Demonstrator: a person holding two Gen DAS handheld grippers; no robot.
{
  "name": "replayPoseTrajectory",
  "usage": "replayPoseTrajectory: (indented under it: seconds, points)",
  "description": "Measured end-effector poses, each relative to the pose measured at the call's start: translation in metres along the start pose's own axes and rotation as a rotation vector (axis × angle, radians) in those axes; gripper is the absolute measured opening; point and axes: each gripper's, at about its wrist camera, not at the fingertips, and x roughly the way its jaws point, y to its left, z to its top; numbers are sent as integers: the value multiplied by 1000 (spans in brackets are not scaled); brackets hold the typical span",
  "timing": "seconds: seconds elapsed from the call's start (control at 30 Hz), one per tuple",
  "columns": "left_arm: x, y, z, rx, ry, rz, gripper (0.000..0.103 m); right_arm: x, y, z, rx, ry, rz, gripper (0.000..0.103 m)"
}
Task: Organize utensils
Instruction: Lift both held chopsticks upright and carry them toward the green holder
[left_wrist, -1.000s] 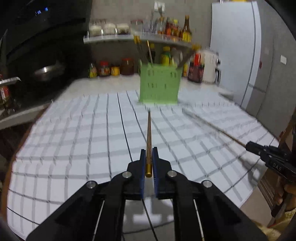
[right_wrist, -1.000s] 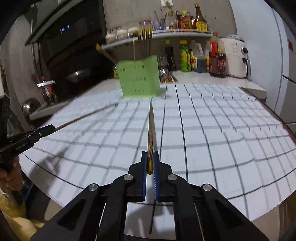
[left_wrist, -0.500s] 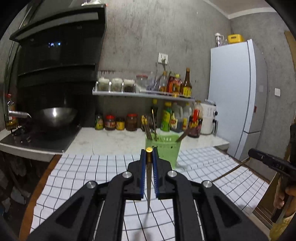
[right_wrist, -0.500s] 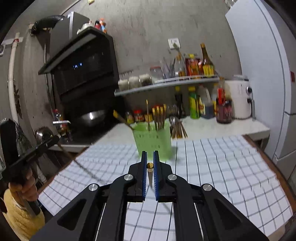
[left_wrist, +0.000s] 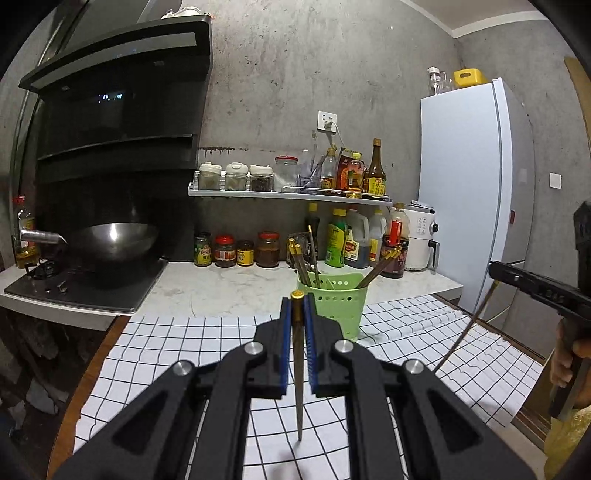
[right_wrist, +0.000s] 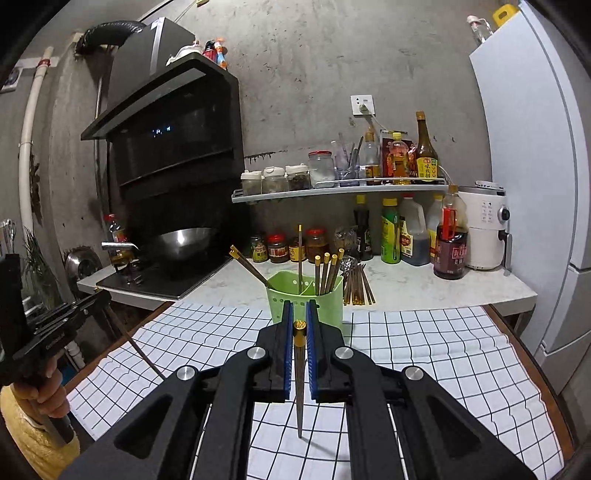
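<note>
My left gripper (left_wrist: 297, 306) is shut on a brown chopstick (left_wrist: 299, 369) just under its gold cap; the stick hangs tip-down over the checked cloth (left_wrist: 159, 343). My right gripper (right_wrist: 299, 306) is shut the same way on a second gold-capped chopstick (right_wrist: 300, 373). A green perforated holder (left_wrist: 338, 306) (right_wrist: 295, 299) stands just beyond both, with several chopsticks upright in it. In each wrist view the other gripper shows at the edge, the right gripper (left_wrist: 535, 288) and the left gripper (right_wrist: 55, 332), each held in a hand with its stick dangling.
Loose chopsticks (right_wrist: 356, 291) lie on the white counter behind the holder. A wok (left_wrist: 110, 240) sits on the stove at left. Jars and sauce bottles (right_wrist: 413, 236) line the wall and shelf. An air fryer (right_wrist: 484, 229) and fridge (left_wrist: 469, 184) stand right.
Both grippers rose off the cloth with their chopsticks. The sticks went from lying level along the table to hanging tip-down, and both views tipped up toward the wall.
</note>
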Motion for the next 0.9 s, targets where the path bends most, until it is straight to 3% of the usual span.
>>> replayPoseTrajectory:
  seconds: [0.27,0.57,0.67,0.9]
  points:
    - [9,2,3,-9,8,-14,7,30,0,3,-23,52,-10,8]
    - [48,3,-35,2,228,-6,7,71,3,-46,-44,245,8,7]
    - [53,3,-46,5,269,-1,7,68,6,-52,-55,242,-4,7]
    - [40,-5,-47,14,247,-7,6,57,8,-55,-57,220,-2,6]
